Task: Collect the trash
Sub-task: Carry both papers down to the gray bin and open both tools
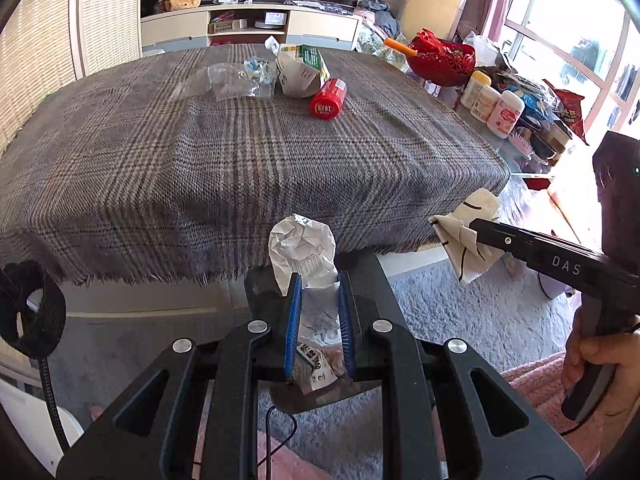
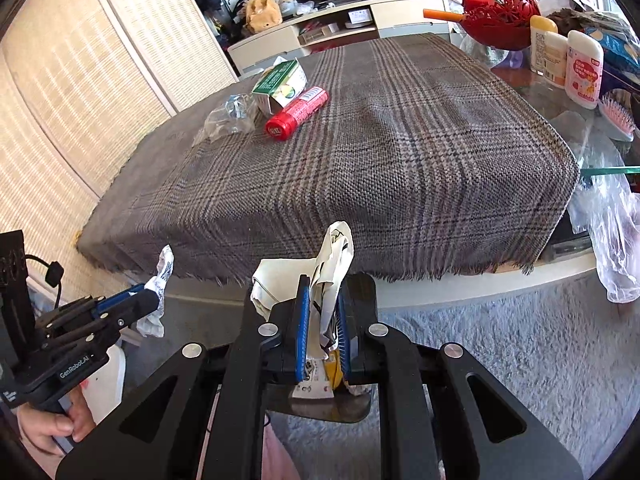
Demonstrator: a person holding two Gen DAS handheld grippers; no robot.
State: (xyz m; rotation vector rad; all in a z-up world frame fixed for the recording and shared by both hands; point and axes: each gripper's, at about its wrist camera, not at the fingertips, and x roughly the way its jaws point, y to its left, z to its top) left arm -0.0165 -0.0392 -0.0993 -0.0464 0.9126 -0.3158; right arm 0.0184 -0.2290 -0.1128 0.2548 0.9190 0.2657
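Two pieces of trash are already in hand. The left gripper (image 1: 318, 304) has its blue pads closed down on a crumpled white wrapper (image 1: 302, 246), and the right gripper (image 2: 324, 316) is pinched shut on a cream paper scrap with black lines (image 2: 332, 256); both hang off the near edge of the plaid cloth (image 1: 224, 160). Left on the cloth, far side, are a green-and-white carton (image 1: 302, 70), a red bottle (image 1: 329, 98) lying against it and a crushed clear plastic piece (image 1: 236, 80) just beside.

The risk, as I judge it, is in the holds: each scrap is light and sticks far out past the pads (only its lower part is gripped), so a quick swing could shake it loose onto the grey carpet (image 1: 460, 312). No bin shows in either view.
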